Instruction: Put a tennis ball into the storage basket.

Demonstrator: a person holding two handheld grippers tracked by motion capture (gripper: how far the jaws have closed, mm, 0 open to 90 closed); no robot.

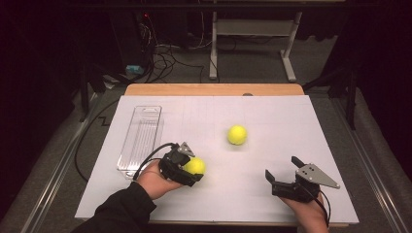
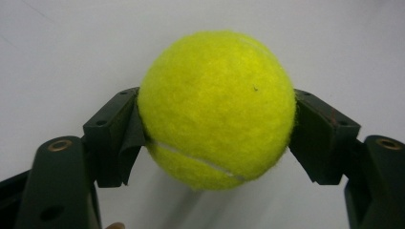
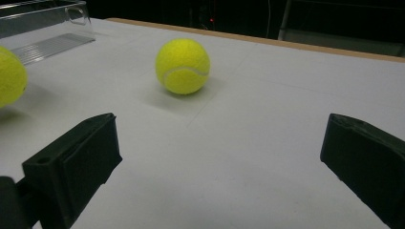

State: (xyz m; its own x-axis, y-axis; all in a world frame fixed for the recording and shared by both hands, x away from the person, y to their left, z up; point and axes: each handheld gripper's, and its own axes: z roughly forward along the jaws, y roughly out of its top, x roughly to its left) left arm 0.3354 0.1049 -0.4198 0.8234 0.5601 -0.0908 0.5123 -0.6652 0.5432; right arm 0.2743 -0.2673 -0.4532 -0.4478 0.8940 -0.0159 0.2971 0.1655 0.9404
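Two yellow tennis balls are on the white table. My left gripper (image 1: 192,171) is shut on one tennis ball (image 1: 195,166), and the left gripper view has that ball (image 2: 216,107) squeezed between both black pads just above the white surface. The other tennis ball (image 1: 237,134) lies free near the table's middle; in the right gripper view this ball (image 3: 182,66) sits ahead and to the left. My right gripper (image 1: 282,167) stands open at the front right with nothing between its fingers (image 3: 76,162), well short of the free ball.
A clear plastic tray (image 1: 141,138) lies along the table's left side, beside my left hand (image 1: 154,178). The white sheet (image 1: 272,111) covers a wooden table top (image 1: 214,89). Cables and a desk frame (image 1: 252,29) stand on the dark floor beyond.
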